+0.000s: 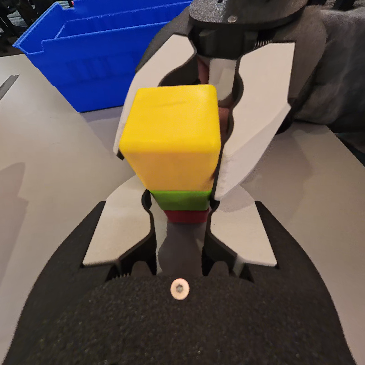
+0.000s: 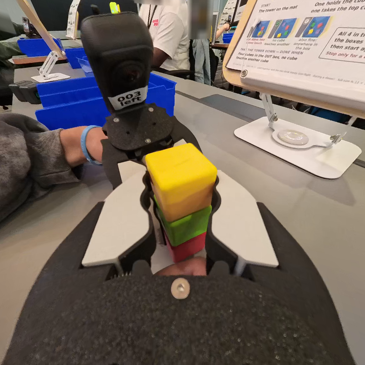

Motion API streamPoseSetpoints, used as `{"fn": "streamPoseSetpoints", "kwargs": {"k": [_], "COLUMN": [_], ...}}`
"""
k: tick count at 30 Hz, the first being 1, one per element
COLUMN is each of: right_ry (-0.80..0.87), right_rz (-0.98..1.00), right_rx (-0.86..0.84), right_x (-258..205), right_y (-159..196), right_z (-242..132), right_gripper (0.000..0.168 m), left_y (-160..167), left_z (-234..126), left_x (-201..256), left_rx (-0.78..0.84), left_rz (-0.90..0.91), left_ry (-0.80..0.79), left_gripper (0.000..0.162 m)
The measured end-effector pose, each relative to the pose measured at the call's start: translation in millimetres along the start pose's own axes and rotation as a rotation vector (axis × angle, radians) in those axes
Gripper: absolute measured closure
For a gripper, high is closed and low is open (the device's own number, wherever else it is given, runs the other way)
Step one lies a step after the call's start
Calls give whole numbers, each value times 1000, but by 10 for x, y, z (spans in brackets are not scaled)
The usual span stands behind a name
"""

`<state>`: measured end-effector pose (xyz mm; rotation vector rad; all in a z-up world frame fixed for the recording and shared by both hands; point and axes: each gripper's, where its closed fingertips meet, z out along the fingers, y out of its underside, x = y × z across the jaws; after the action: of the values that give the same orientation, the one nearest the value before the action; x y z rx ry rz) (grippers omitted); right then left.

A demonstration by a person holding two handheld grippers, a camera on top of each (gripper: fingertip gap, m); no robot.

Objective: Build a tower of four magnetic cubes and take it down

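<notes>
A stack of three cubes stands on the grey table [image 2: 276, 197]: a yellow cube [image 1: 170, 136] on top, a green cube [image 1: 180, 199] beneath it, and a red cube [image 1: 185, 216] at the bottom. A fourth cube cannot be made out in either view.

The stack sits between the two grippers, which face each other across it. The left gripper [image 1: 178, 199] has its jaws drawn narrow around the lower part of the stack, at about the level of the green cube; whether its pads actually press the cube cannot be told. The right gripper [image 2: 180, 189] has its jaws narrowed on either side of the yellow cube, close against its side faces; firm contact cannot be confirmed.

In the right wrist view, a hand [image 2: 79, 144] with a blue wristband [image 2: 85, 144] and a grey sleeve [image 2: 23, 158] holds the left gripper. Behind it stand blue bins [image 2: 65, 102]. To the right, an instruction sheet [image 2: 308, 39] rests on a white stand [image 2: 296, 146]. A person in a white shirt [image 2: 169, 33] is seated in the background.
</notes>
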<state>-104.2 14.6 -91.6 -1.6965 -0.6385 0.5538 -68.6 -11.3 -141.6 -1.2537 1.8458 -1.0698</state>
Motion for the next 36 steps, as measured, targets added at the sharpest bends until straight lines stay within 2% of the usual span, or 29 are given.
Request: {"fn": "streamPoseSetpoints", "kwargs": {"k": [4,8,12,15,20,24,26,31,36], "right_ry": [-24,-41,-29,69,380,574,567,390,297], "right_rz": [-4,45,8,-12,-85,-160,-133,-116,-92], "right_rx": [72,208,272,252,101,-311,-532,-961,-1247], "right_x": [-58,-28,-21,111,688,1410,1700,2096,2311], "right_y": [-81,-464,-893,-1107,-1346,-884,-525,378,1014], "right_z": [-43,-285,-685,-995,-1770,-2159,-2229,-2101,-2018], "right_gripper": [109,110,110,111,111,111,111,110,110], "left_y": [24,267,261,177,86,37,1,-27,1], "left_z": [13,146,144,89,22,-1,-26,-97,-78], "left_x": [36,89,83,51,22,15,15,-20,-23], "left_rx": [-16,-196,-192,-128,-58,-30,-14,4,4], "left_rz": [17,80,91,53,20,1,2,-9,-33], "left_ry": [11,8,-5,-4,0,4,2,-12,-2], "left_gripper": [105,105,105,105,106,106,106,106,106]}}
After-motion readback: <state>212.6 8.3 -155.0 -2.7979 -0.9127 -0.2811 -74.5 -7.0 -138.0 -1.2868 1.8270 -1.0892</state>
